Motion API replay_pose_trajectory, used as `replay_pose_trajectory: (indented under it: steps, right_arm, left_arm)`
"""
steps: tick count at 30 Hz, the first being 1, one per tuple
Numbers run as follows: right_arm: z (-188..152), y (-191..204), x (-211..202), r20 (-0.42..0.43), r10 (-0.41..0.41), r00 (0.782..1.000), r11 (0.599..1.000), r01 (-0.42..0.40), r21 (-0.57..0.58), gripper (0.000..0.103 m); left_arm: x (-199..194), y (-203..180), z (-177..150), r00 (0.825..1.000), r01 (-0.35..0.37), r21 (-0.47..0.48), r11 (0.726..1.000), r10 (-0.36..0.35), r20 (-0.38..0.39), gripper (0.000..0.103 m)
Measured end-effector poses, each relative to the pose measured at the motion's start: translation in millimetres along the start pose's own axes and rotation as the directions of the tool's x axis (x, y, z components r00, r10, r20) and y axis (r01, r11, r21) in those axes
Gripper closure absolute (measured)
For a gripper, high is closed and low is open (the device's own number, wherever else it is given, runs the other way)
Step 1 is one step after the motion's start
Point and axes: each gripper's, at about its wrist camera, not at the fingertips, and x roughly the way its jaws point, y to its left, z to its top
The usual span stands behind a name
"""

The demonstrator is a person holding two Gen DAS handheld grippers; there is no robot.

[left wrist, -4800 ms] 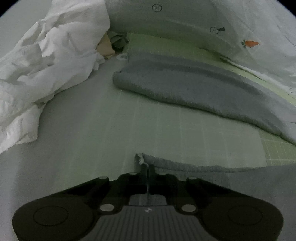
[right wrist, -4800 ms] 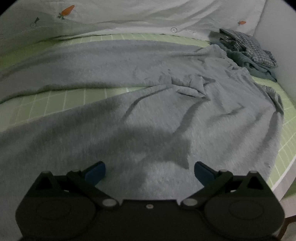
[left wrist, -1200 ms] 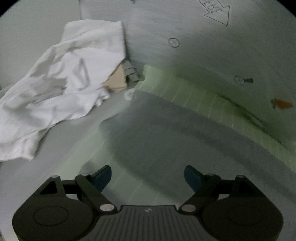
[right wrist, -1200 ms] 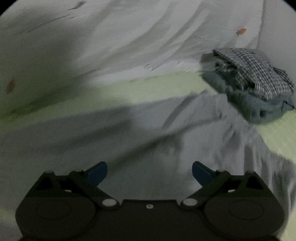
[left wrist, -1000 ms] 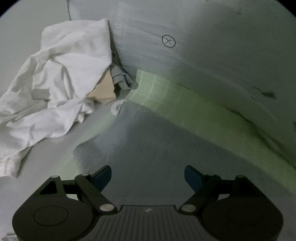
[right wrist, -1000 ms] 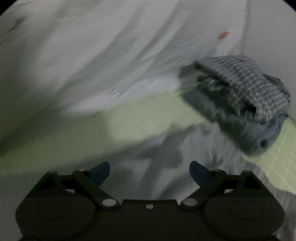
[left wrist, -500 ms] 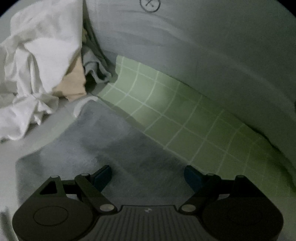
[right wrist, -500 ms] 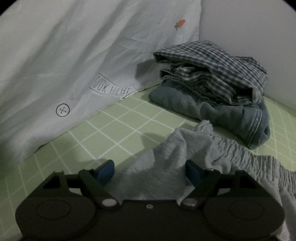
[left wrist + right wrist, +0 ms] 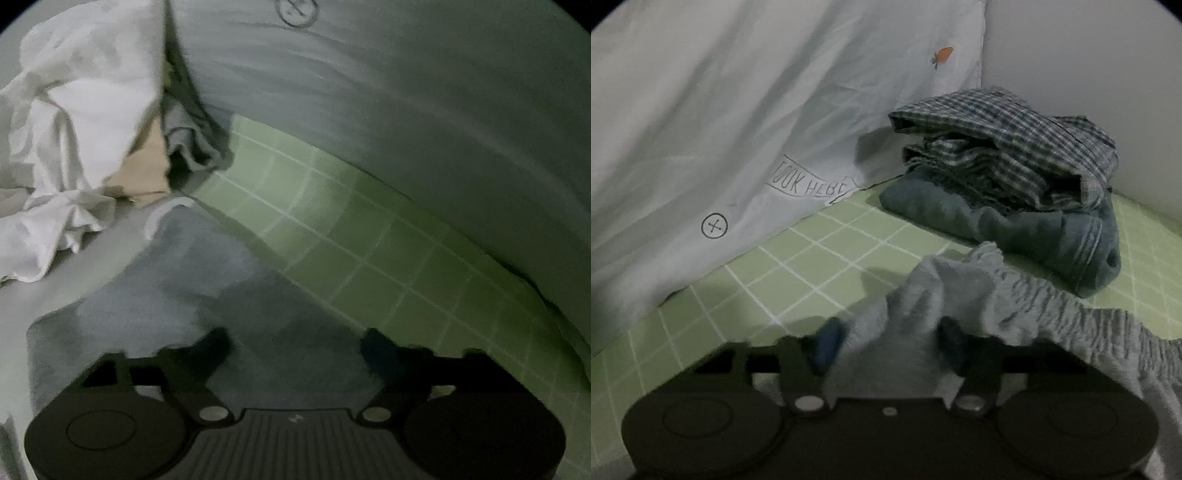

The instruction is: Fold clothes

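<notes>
Hand-held grippers, left and right, angled down, closing, seemingly around grey garment.

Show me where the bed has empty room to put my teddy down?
Bare green checked sheet lies between the white printed cover and the grey garment. It's crowded near the plaid-and-blue folded stack and the crumpled white pile.

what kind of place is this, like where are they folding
Probably a bedroom, on a bed: a green checked sheet spreads underneath, a white printed duvet is bunched against the wall, and a stack of folded clothes sits in the corner.
</notes>
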Motion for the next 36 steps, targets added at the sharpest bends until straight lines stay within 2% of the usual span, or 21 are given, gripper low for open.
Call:
replay_pose_trajectory:
  steps: [1,2,3,4,5,8,13,18,22,26,31,33,36]
  right_arm:
    - [0.0,-1.7,-1.1,0.001,0.004,1.000,1.000,-0.004,-0.010,0.076]
    - [0.9,-3.4,-1.7,-0.004,0.014,1.000,1.000,-0.014,-0.023,0.084]
    - [2.7,-5.9,-1.9,-0.011,0.028,1.000,0.999,-0.029,-0.030,0.093]
    - [4.4,-8.3,-2.1,-0.019,0.042,0.999,0.998,-0.043,-0.037,0.097]
    - [6.4,-12.3,-2.5,-0.028,0.059,0.998,0.998,-0.060,-0.030,0.098]
    - [15.2,-31.9,-10.7,-0.030,0.104,0.994,0.994,-0.103,0.033,0.099]
    - [34.0,-64.5,-56.8,0.048,0.180,0.982,0.981,-0.183,0.061,0.099]
    - [42.2,-108.8,-109.5,0.117,0.240,0.964,0.961,-0.253,0.112,0.099]
    - [33.2,-151.5,-147.8,0.148,0.260,0.954,0.951,-0.280,0.129,0.099]
    - [9.7,-191.8,-181.9,0.148,0.266,0.953,0.953,-0.283,0.105,0.099]
    - [-27.7,-237.1,-204.7,0.099,0.227,0.969,0.965,-0.237,0.108,0.099]
    - [-44.9,-251.3,-208.8,0.063,0.201,0.978,0.972,-0.207,0.109,0.099]
    - [-65.2,-263.1,-205.6,0.003,0.171,0.985,0.981,-0.171,0.094,0.099]
  left_arm:
    - [-1.6,2.0,0.4,1.000,-0.003,-0.001,1.000,0.003,0.007,0.047]
    - [-3.0,4.3,1.4,1.000,-0.001,-0.002,1.000,0.001,0.012,0.063]
    - [-2.7,8.3,5.6,0.999,0.033,-0.005,0.999,-0.033,-0.008,0.080]
    - [-2.4,12.3,9.8,0.997,0.067,-0.008,0.998,-0.067,-0.027,0.094]
    - [-2.2,16.3,14.0,0.994,0.101,-0.013,0.995,-0.101,-0.045,0.100]
    - [-5.5,31.3,26.4,0.983,0.166,-0.048,0.985,-0.169,-0.070,0.100]
    - [-59.3,54.6,35.5,0.977,0.212,-0.025,0.977,-0.211,0.017,0.100]
    - [-130.4,78.3,37.1,0.958,0.264,-0.021,0.964,-0.259,0.121,0.100]
    - [-188.8,100.9,31.9,0.940,0.291,-0.028,0.956,-0.281,0.194,0.100]
    - [-231.1,141.8,1.1,0.932,0.285,-0.032,0.958,-0.269,0.244,0.100]
    - [-265.8,208.2,-62.6,0.945,0.243,-0.073,0.967,-0.219,0.244,0.100]
    - [-269.4,230.1,-89.8,0.959,0.212,-0.093,0.973,-0.189,0.210,0.100]
    - [-258.9,253.2,-123.6,0.981,0.171,-0.147,0.974,-0.154,0.119,0.100]
